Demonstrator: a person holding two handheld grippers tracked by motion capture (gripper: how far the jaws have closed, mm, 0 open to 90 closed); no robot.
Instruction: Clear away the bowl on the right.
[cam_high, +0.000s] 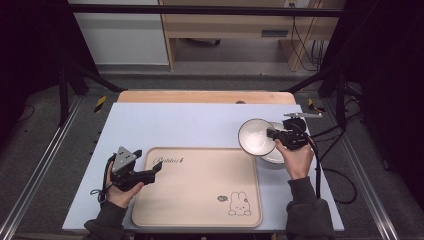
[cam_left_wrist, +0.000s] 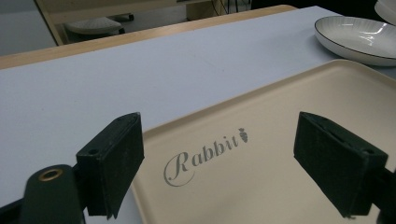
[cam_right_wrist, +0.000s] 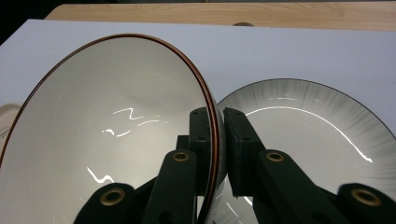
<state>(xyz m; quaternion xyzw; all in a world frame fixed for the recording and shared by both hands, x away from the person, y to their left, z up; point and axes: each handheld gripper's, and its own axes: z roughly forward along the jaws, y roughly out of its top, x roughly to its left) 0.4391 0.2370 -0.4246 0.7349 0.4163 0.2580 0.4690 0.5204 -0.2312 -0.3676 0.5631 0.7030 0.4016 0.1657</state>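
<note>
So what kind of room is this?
Probably a lab or workshop for recording tests, not a kitchen. Black frame bars surround the table, cables trail over the floor, and dishes are handled with a claw.

beige tray (cam_high: 200, 200) with a rabbit print sits on the pale blue surface (cam_high: 175, 125), a black-rimmed plate (cam_left_wrist: 357, 39) just beyond its corner.

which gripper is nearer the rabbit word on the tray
Left. The left gripper hangs open right over the word at the tray's corner; the right gripper is off past the tray's far corner, shut on a bowl's rim.
</note>
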